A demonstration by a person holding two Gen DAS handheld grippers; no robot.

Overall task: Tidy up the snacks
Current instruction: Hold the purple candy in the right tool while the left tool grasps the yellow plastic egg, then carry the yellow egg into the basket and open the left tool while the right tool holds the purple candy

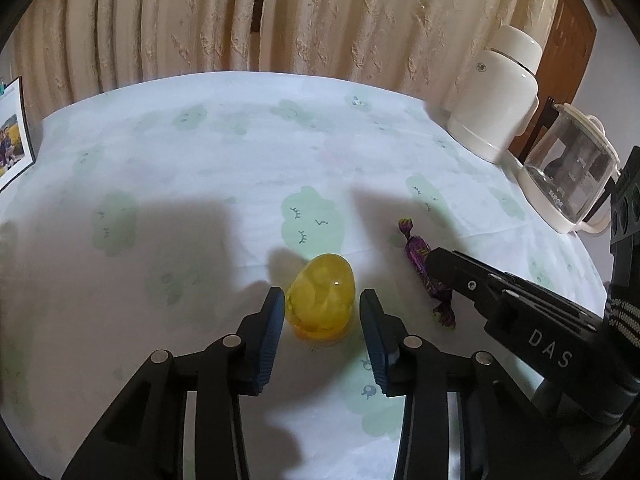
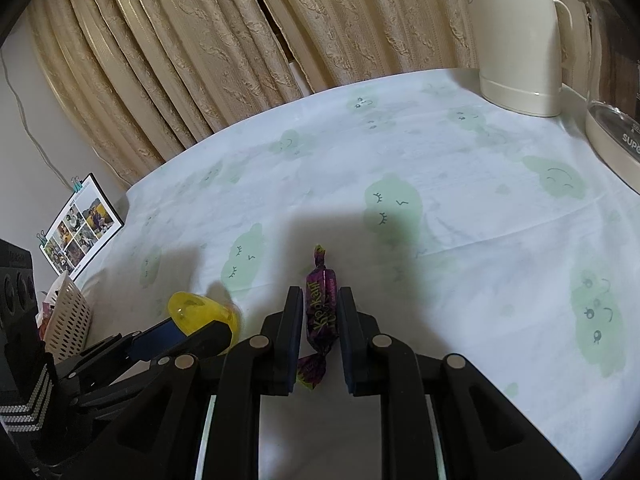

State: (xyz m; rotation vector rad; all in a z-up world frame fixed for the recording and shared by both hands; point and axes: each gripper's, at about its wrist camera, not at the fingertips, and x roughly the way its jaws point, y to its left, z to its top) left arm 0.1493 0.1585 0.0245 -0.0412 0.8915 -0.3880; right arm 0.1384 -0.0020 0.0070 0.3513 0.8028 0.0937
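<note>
Two snacks lie on the worktop, one between the fingers of each gripper.

The yellow jelly cup (image 1: 322, 296) sits between the spread fingers of the left gripper (image 1: 322, 308), not clamped. Just beside it, the purple wrapped candy (image 2: 320, 312) lies between the fingers of the right gripper (image 2: 319, 300), which are open with small gaps. The white cloth (image 1: 240, 152) covers the worktop; a perforated basket (image 2: 68, 316) stands at its left edge.

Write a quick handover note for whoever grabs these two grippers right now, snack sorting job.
Left gripper: open, fingers either side of the yellow jelly cup on the tablecloth, not clamped.
Right gripper: open around the purple wrapped candy, also not gripped.
White perforated basket sits at the table's left edge, some packets inside.
Done: both approaches lined up.
Left: close, lift, probably drop both in the basket.
</note>
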